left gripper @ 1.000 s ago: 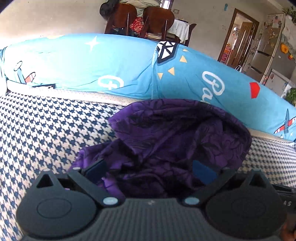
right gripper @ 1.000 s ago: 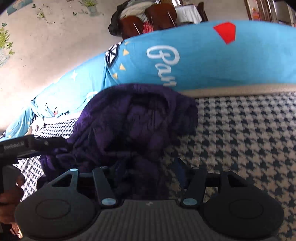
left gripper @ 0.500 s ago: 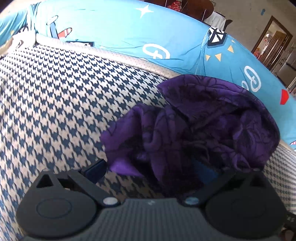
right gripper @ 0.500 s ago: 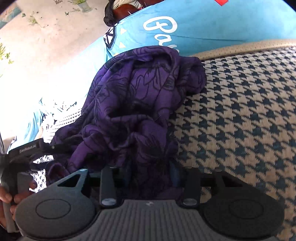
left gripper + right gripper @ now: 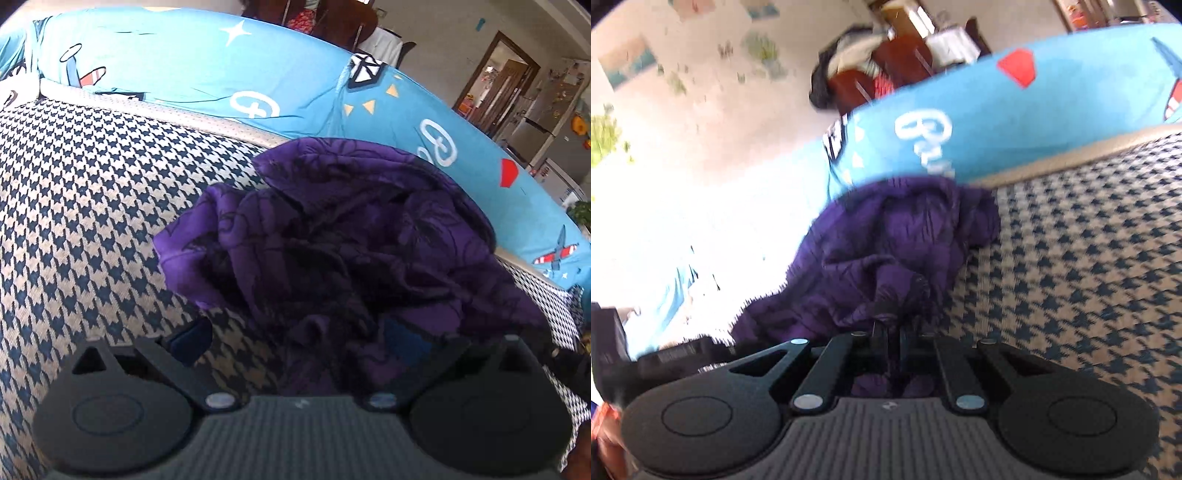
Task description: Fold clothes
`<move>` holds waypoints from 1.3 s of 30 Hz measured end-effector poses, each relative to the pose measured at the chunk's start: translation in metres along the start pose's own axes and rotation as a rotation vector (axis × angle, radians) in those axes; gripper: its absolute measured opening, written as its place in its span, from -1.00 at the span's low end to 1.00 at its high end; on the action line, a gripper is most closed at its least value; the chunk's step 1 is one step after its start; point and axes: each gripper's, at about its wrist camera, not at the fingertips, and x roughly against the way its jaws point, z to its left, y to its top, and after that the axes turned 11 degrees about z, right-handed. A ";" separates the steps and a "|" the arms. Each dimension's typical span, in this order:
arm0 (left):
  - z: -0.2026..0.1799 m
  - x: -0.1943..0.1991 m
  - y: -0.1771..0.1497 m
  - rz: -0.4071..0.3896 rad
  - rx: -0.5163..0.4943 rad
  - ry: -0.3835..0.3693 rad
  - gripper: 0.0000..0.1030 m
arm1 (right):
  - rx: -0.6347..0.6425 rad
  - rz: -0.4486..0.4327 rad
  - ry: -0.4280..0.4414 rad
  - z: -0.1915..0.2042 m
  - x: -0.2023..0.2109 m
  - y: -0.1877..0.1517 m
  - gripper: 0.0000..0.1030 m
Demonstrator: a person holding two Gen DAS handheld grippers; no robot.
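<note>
Right gripper [image 5: 894,334] clenched on a fold of the purple floral garment [image 5: 886,251], view blurred; left gripper [image 5: 297,338] spread wide, its right pad seemingly against the cloth; garment [image 5: 343,236] crumpled on houndstooth sofa seat [image 5: 85,206]; blue printed cover [image 5: 207,77] behind; wooden chairs [image 5: 886,70] beyond.

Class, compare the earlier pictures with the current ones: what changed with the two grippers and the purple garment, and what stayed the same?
The right gripper went from wide open to pinched shut on the purple garment, bunching a fold between its fingers. The left gripper shifted sideways, so its left finger now lies over bare houndstooth cover. Unchanged: the left gripper is open, and the garment lies crumpled against the blue cushion.
</note>
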 end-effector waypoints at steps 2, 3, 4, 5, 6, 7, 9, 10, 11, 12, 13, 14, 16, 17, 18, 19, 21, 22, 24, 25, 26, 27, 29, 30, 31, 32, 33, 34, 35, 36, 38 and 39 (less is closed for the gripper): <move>-0.001 0.004 -0.011 0.003 -0.013 0.007 1.00 | -0.009 -0.043 0.006 0.002 0.016 -0.002 -0.84; -0.001 0.006 -0.017 0.003 -0.017 0.009 1.00 | -0.020 -0.062 0.004 0.002 0.022 -0.004 -0.84; -0.001 0.008 -0.022 0.003 -0.020 0.006 1.00 | -0.031 -0.081 0.001 0.001 0.029 -0.006 -0.84; -0.001 0.010 -0.027 0.005 -0.026 0.000 1.00 | -0.046 -0.099 -0.008 0.000 0.035 -0.008 -0.84; -0.002 0.013 -0.032 0.006 -0.031 -0.006 1.00 | -0.056 -0.117 -0.022 -0.001 0.041 -0.010 -0.84; -0.002 0.015 -0.037 0.008 -0.036 -0.012 1.00 | -0.066 -0.136 -0.037 -0.003 0.047 -0.012 -0.84; -0.004 0.017 -0.048 0.019 -0.051 -0.012 1.00 | -0.075 -0.166 -0.095 -0.004 0.058 -0.016 -0.84; -0.005 0.018 -0.054 0.025 -0.058 -0.012 1.00 | -0.079 -0.181 -0.124 -0.004 0.063 -0.018 -0.84; -0.006 0.019 -0.059 0.030 -0.065 -0.012 1.00 | -0.092 -0.193 -0.161 -0.006 0.068 -0.020 -0.84; -0.007 0.019 -0.064 0.037 -0.073 -0.012 1.00 | -0.108 -0.201 -0.193 -0.009 0.072 -0.022 -0.84; -0.008 0.019 -0.068 0.044 -0.082 -0.012 1.00 | -0.128 -0.200 -0.220 -0.015 0.078 -0.021 -0.84; -0.009 0.018 -0.072 0.050 -0.091 -0.004 1.00 | -0.145 -0.189 -0.242 -0.020 0.080 -0.022 -0.84; -0.011 0.017 -0.080 0.060 -0.109 0.016 1.00 | -0.172 -0.171 -0.275 -0.027 0.080 -0.024 -0.81; -0.012 0.016 -0.082 0.063 -0.114 0.027 1.00 | -0.181 -0.165 -0.284 -0.029 0.080 -0.025 -0.76; -0.012 0.015 -0.084 0.065 -0.119 0.037 1.00 | -0.179 -0.173 -0.299 -0.030 0.081 -0.025 -0.76; -0.011 0.014 -0.086 0.068 -0.123 0.046 1.00 | -0.176 -0.182 -0.314 -0.030 0.083 -0.025 -0.75; -0.012 0.013 -0.088 0.062 -0.135 0.074 1.00 | -0.162 -0.214 -0.344 -0.028 0.084 -0.023 -0.65; -0.013 0.012 -0.089 0.058 -0.141 0.091 1.00 | -0.155 -0.225 -0.352 -0.028 0.084 -0.022 -0.62; -0.011 0.012 -0.090 0.046 -0.136 0.127 1.00 | -0.144 -0.231 -0.345 -0.027 0.084 -0.020 -0.55; -0.007 0.013 -0.089 0.040 -0.120 0.139 1.00 | -0.137 -0.217 -0.316 -0.025 0.081 -0.020 -0.55; -0.003 0.014 -0.089 0.039 -0.099 0.144 1.00 | -0.126 -0.202 -0.292 -0.023 0.079 -0.021 -0.55; 0.001 0.014 -0.088 0.039 -0.077 0.149 1.00 | -0.107 -0.184 -0.273 -0.019 0.076 -0.023 -0.55; 0.010 0.015 -0.086 0.035 -0.036 0.166 1.00 | -0.069 -0.145 -0.233 -0.011 0.067 -0.028 -0.55; 0.014 0.016 -0.085 0.028 -0.021 0.179 1.00 | -0.050 -0.122 -0.212 -0.006 0.063 -0.031 -0.55; 0.018 0.017 -0.084 0.021 -0.005 0.191 1.00 | -0.032 -0.099 -0.191 -0.002 0.058 -0.034 -0.55; 0.021 0.018 -0.083 0.017 0.009 0.200 1.00 | -0.014 -0.077 -0.170 0.003 0.053 -0.037 -0.55; 0.025 0.019 -0.083 0.014 0.024 0.208 1.00 | 0.010 -0.056 -0.155 0.009 0.048 -0.040 -0.54; 0.029 0.020 -0.082 0.010 0.039 0.216 1.00 | 0.034 -0.036 -0.142 0.016 0.042 -0.044 -0.54; 0.032 0.021 -0.081 0.006 0.051 0.228 1.00 | 0.059 -0.020 -0.131 0.022 0.037 -0.048 -0.54; 0.035 0.023 -0.081 0.002 0.063 0.239 1.00 | 0.083 -0.003 -0.116 0.028 0.032 -0.052 -0.54; 0.041 0.026 -0.080 -0.016 0.083 0.264 1.00 | 0.123 0.033 -0.074 0.039 0.022 -0.059 -0.54; 0.043 0.028 -0.079 -0.024 0.092 0.274 1.00 | 0.143 0.050 -0.049 0.045 0.018 -0.063 -0.54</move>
